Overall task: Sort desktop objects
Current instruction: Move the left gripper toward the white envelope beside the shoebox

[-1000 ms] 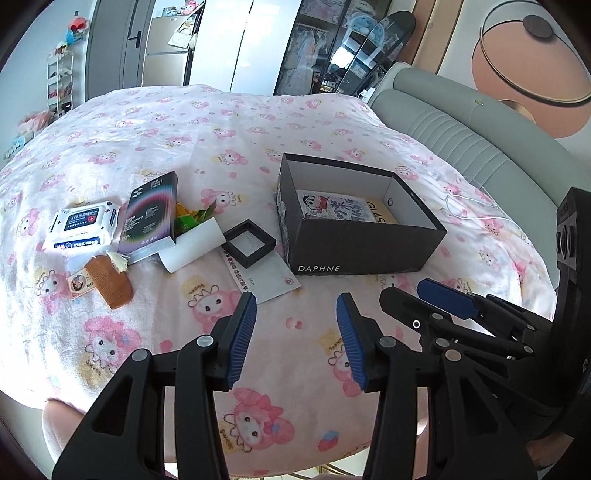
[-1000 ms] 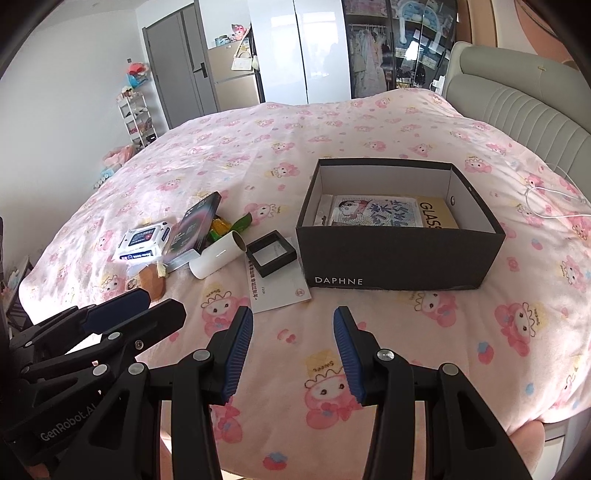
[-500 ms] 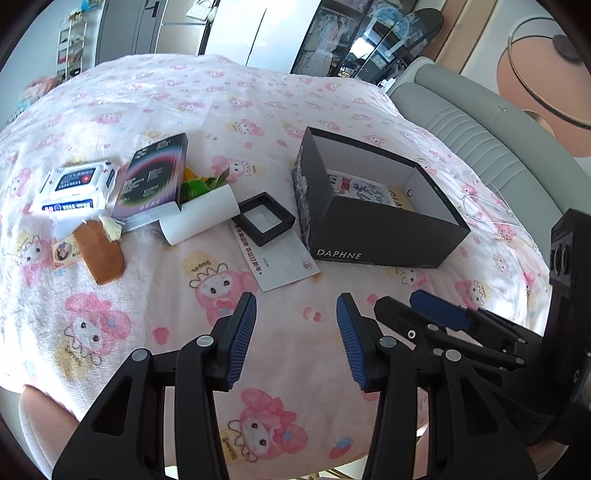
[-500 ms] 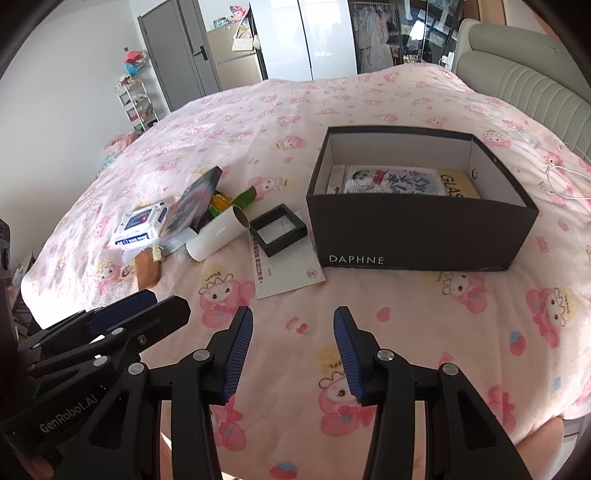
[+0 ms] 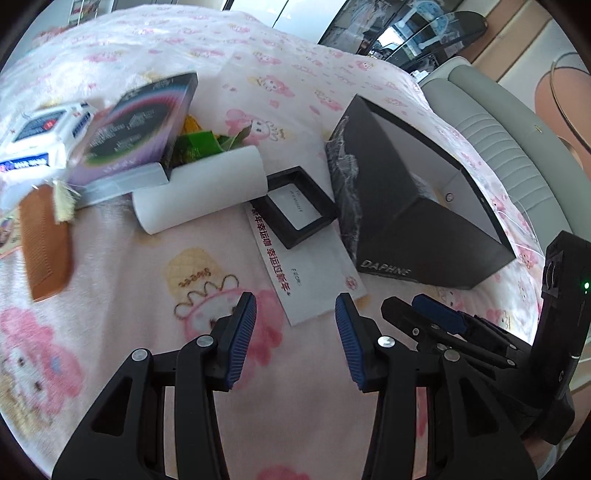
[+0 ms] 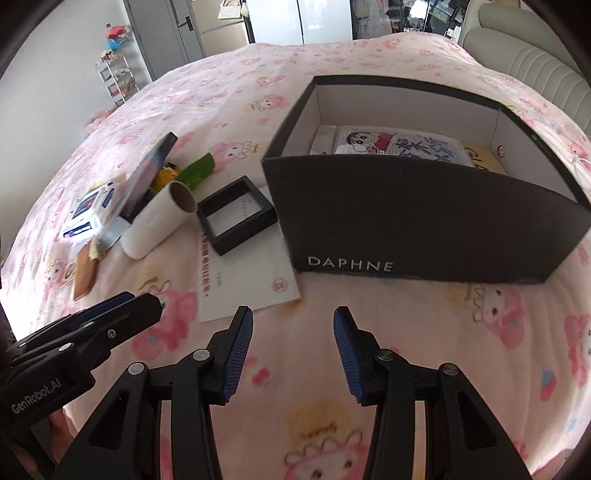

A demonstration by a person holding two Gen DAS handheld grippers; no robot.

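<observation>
left gripper (image 5: 295, 328): fingers spread wide, nothing between them, held low over the pink cartoon-print blanket (image 5: 122, 332), pointing at the near end of a white envelope (image 5: 306, 273). right gripper (image 6: 293, 339): fingers likewise spread and empty, held just right of the left one, facing the near wall of the black shoebox (image 6: 424, 221) marked "daphne".

surface: a bed, not a bench. the shoebox stands open on the right; a printed cartoon item (image 6: 399, 146) lies flat inside it. left of the box, touching the envelope, sits a small black frame box (image 5: 295, 206). further left lies a white roll (image 5: 199, 188) on its side, then a dark booklet box (image 5: 140, 125) propped at a tilt, green wrappers (image 5: 195, 144) behind it, a wipes pack (image 5: 40, 133) at far left and a brown comb (image 5: 46, 243) near left.

room: grey padded headboard (image 5: 498, 140) at right; grey door (image 6: 162, 33) and small shelf rack (image 6: 114, 75) at the far side.
</observation>
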